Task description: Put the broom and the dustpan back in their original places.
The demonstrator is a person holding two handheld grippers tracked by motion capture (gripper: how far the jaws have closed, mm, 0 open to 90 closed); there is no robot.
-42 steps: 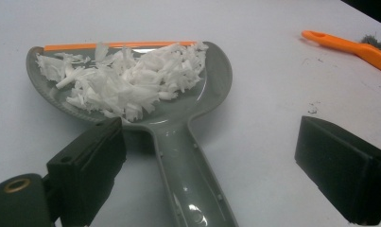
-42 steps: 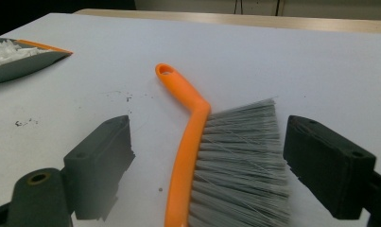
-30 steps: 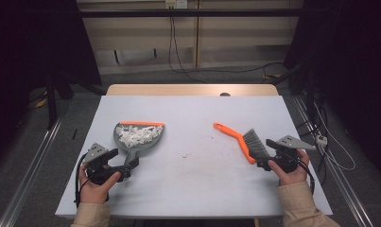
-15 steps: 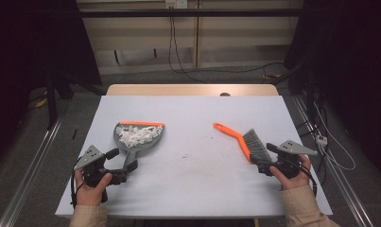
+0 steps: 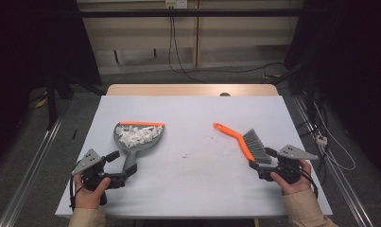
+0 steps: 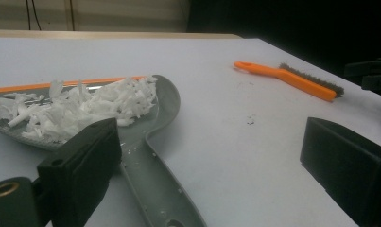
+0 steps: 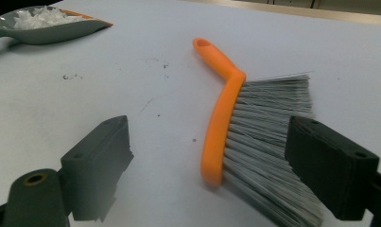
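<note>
Fingers of both grippers gape, gripping nothing: left gripper (image 5: 113,166) straddles the dustpan (image 5: 137,138) handle, right gripper (image 5: 267,163) the brush (image 5: 247,144), both lying loose on the bench (image 5: 193,118).

The dustpan (image 5: 136,142) is grey with a bright orange strip along its front lip; the paper shreds (image 5: 140,135) heaped in it are white; the brush (image 5: 245,142) has an orange handle and back, its bristles grey with paler, near-white tips in the right gripper view; the table (image 5: 193,118) is a pale bluish white, flecked near its middle with small dark specks, and its far edge is light tan wood; the left gripper (image 5: 116,169) has black jaws and a grey plate on top; the right gripper (image 5: 263,160) is likewise black with a grey plate; the sleeves (image 5: 304,213) are beige.
</note>
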